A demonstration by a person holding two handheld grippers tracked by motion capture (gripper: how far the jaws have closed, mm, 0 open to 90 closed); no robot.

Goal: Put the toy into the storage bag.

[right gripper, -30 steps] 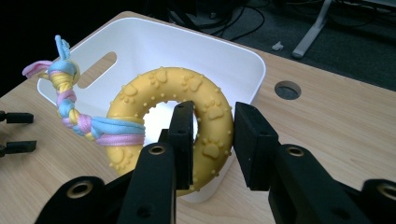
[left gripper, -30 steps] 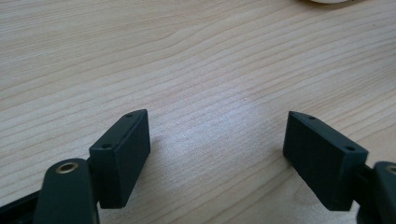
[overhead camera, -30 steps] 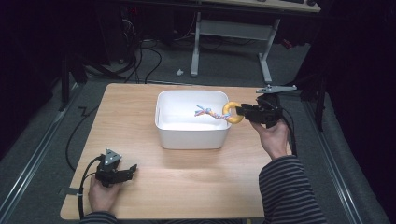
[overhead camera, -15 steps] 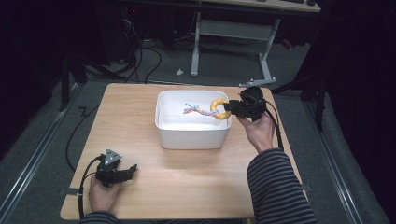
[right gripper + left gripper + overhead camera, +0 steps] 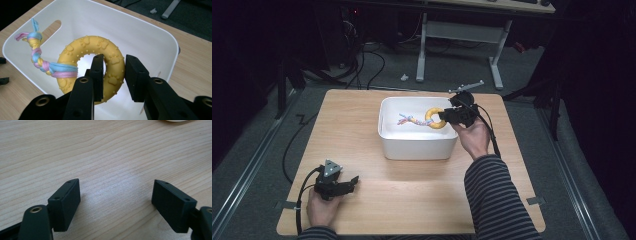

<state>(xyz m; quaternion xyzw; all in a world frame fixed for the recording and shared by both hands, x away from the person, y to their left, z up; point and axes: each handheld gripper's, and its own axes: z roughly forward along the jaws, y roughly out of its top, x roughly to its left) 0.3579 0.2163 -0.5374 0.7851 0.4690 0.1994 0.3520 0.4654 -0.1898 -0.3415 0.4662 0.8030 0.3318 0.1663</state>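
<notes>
A yellow rubber ring toy (image 5: 75, 47) (image 5: 432, 112) with paw prints and a braided pink, blue and yellow rope (image 5: 41, 63) (image 5: 408, 120) tied to it hangs over the white bin (image 5: 417, 142) (image 5: 140, 30). My right gripper (image 5: 114, 75) (image 5: 446, 116) is shut on the ring's near side, holding it above the bin's right half. Down at the front left of the wooden table (image 5: 412, 185), my left gripper (image 5: 116, 203) (image 5: 353, 181) rests in a hand, its jaws wide open over bare wood with nothing between them.
The bin stands at the middle back of the table, with handle slots in its walls. A striped sleeve (image 5: 497, 200) reaches in from the front right. Cables (image 5: 297, 145) trail on the dark floor at the left, and a grey desk frame (image 5: 462, 35) stands behind.
My right gripper has carried the ring toy leftward from beside the bin's right edge to over its inside, a little lower. The left gripper has stayed put.
</notes>
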